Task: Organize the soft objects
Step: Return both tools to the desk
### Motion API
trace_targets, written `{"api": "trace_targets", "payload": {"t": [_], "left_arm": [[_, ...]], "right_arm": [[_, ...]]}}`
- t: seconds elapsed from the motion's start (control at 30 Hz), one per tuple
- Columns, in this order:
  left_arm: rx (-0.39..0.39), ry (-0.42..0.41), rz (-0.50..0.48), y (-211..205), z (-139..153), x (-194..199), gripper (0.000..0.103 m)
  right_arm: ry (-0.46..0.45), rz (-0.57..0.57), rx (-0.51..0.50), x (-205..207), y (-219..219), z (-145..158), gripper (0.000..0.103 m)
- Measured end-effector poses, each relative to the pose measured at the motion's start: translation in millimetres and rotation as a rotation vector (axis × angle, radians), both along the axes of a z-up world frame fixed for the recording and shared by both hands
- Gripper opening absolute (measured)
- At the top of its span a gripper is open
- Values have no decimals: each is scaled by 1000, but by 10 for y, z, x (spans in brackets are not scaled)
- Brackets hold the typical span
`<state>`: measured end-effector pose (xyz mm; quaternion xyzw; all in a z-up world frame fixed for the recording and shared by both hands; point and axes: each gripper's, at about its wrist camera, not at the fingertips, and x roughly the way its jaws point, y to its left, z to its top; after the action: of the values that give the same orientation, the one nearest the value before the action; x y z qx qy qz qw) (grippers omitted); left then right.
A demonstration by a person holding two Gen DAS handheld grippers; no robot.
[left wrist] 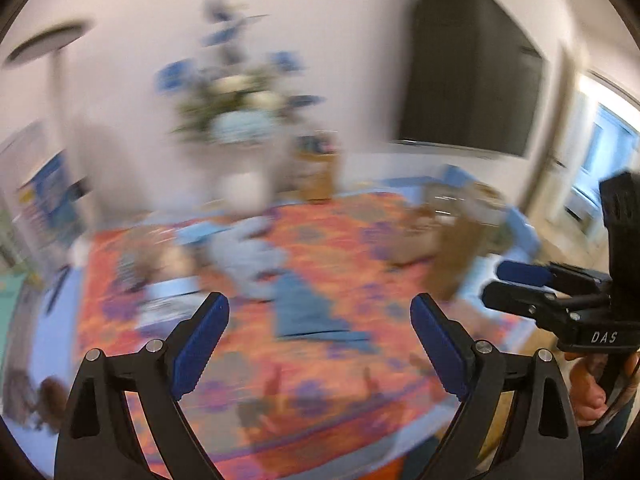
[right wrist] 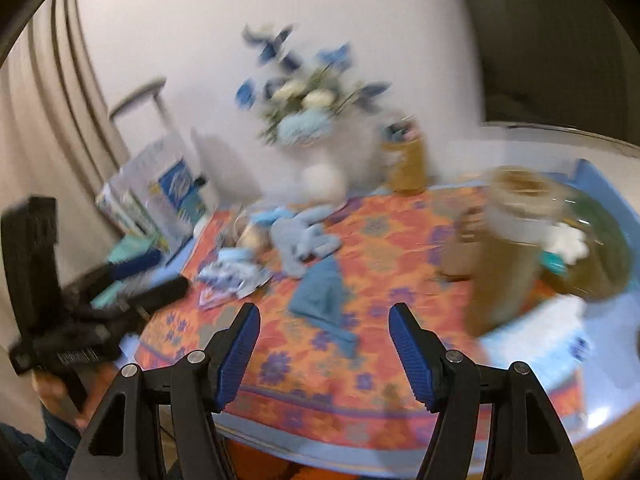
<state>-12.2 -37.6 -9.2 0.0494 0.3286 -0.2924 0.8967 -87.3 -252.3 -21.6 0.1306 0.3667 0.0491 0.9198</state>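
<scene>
Both views are blurred by motion. A folded blue cloth [left wrist: 310, 310] [right wrist: 324, 294] lies mid-table on an orange floral tablecloth [left wrist: 340, 364] [right wrist: 384, 240]. Behind it lie a light blue soft toy [left wrist: 248, 256] [right wrist: 304, 240] and a small heap of patterned blue-white cloths [left wrist: 160, 304] [right wrist: 232, 274]. My left gripper [left wrist: 320, 316] is open and empty, above the table's near edge; it also shows in the right wrist view [right wrist: 154, 274]. My right gripper [right wrist: 324, 326] is open and empty, short of the blue cloth; it also shows in the left wrist view [left wrist: 508, 282].
A white vase of blue and white flowers [left wrist: 240, 120] [right wrist: 316, 128] and a tan container [left wrist: 318, 172] [right wrist: 406, 164] stand at the back. A tall tan jar [right wrist: 508, 240] and a glass bowl [right wrist: 596, 240] stand at the right. A boxed item [right wrist: 156, 196] leans at the left.
</scene>
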Motion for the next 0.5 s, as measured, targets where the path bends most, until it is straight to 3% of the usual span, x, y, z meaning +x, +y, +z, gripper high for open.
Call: {"api": "trace_targets", "payload": {"t": [0.13,0.27,0.5], "left_arm": [[5,52,120,626,-211,425,91],[-16,160,178,1050,-573,803,91],[25,294,89,1126,-1411,1319,92]], "right_arm": [[96,53,-13,529,273,-316,65],[206,71,-81,947,439,-712,65],[348,51,-149,1387,483,-1372,66]]}}
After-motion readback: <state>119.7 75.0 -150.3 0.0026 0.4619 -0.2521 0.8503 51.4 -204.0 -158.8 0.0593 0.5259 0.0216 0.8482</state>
